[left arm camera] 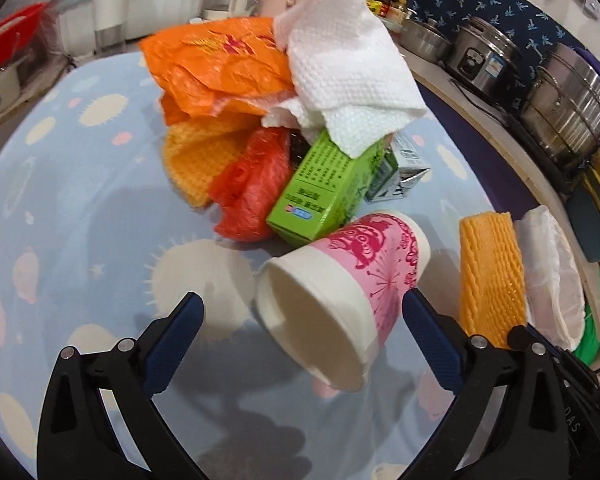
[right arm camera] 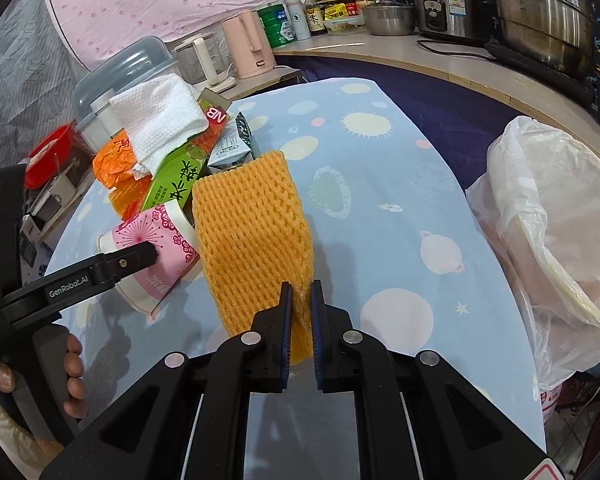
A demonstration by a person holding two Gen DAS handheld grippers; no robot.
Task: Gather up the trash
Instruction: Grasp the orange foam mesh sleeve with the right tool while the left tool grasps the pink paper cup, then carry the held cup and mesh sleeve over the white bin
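A pink-and-white paper cup (left arm camera: 340, 280) lies on its side on the blue patterned tablecloth (left arm camera: 80, 200). It lies between the wide-apart fingers of my left gripper (left arm camera: 303, 300), which is open; the left pad stands clear of the cup's rim. In the right wrist view one left finger (right arm camera: 140, 258) lies against the cup (right arm camera: 168, 240). My right gripper (right arm camera: 301, 286) is shut on the near end of an orange foam net (right arm camera: 252, 220), which hangs above the cloth. Behind the cup is a trash pile: white paper towel (left arm camera: 340, 60), orange bag (left arm camera: 216, 64), red bag (left arm camera: 252, 188), green carton (left arm camera: 324, 188).
A bin lined with a clear plastic bag (right arm camera: 552, 216) stands off the table's right edge. A small milk carton (left arm camera: 404, 168) leans behind the green one. Steel pots (right arm camera: 540, 12), a cooker and bottles fill the counter beyond. A hand (right arm camera: 74, 376) holds the left gripper's handle.
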